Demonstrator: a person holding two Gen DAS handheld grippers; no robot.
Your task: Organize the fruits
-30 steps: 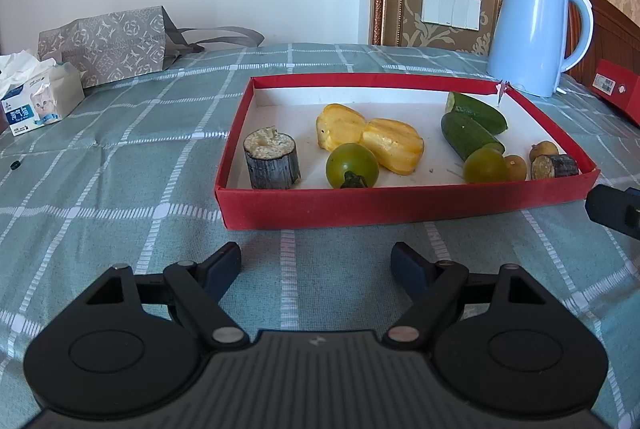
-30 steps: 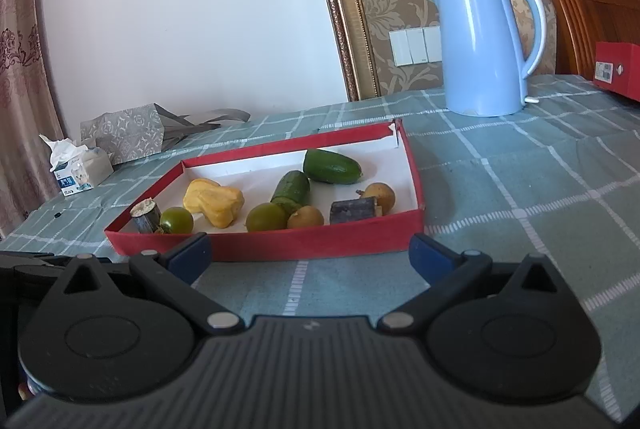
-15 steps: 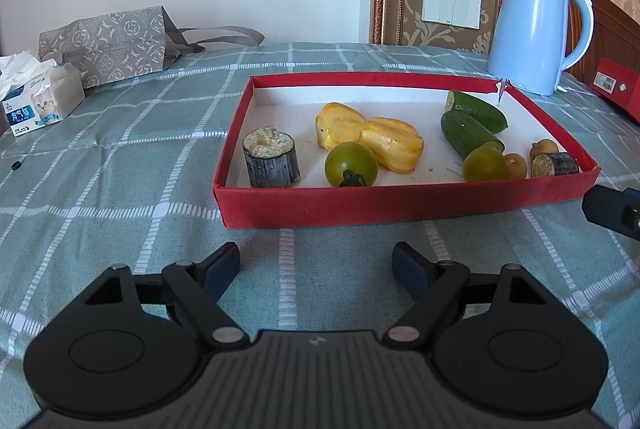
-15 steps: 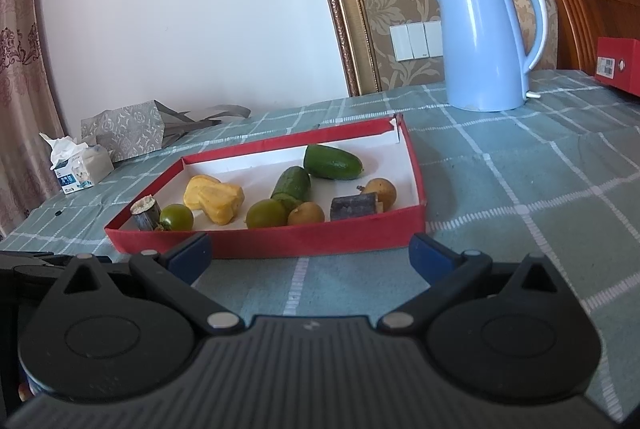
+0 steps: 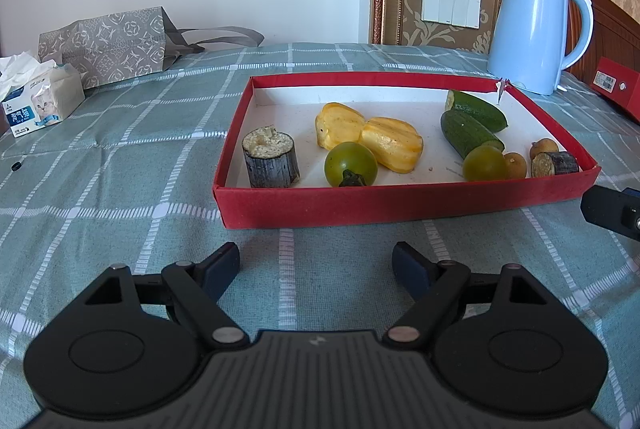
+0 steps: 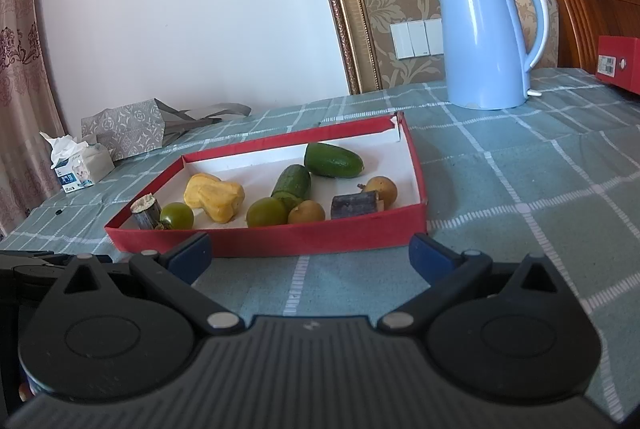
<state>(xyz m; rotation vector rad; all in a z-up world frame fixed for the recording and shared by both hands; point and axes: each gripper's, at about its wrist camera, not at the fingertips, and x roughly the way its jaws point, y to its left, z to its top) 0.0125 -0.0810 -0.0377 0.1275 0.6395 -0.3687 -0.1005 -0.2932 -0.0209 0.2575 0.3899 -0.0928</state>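
Observation:
A shallow red tray (image 5: 400,201) (image 6: 280,239) lies on the checked tablecloth. It holds two yellow jackfruit pieces (image 5: 368,135) (image 6: 214,199), two green tomatoes (image 5: 351,165) (image 6: 267,212), two cucumber pieces (image 5: 470,127) (image 6: 333,160), two sugarcane stubs (image 5: 271,162) (image 6: 355,205) and small brown longans (image 5: 543,148) (image 6: 306,212). My left gripper (image 5: 316,267) is open and empty just before the tray's near wall. My right gripper (image 6: 310,255) is open and empty before the tray's near right part; its tip shows in the left wrist view (image 5: 610,211).
A light blue kettle (image 5: 534,29) (image 6: 486,37) stands behind the tray's far right corner. A grey paper bag (image 5: 104,49) and a tissue pack (image 5: 38,105) lie at the far left. A red box (image 5: 618,91) sits at the right edge.
The right wrist view has crept slightly closer to the tray. The left gripper has hardly moved. Both grippers stay open and the fruit has not moved.

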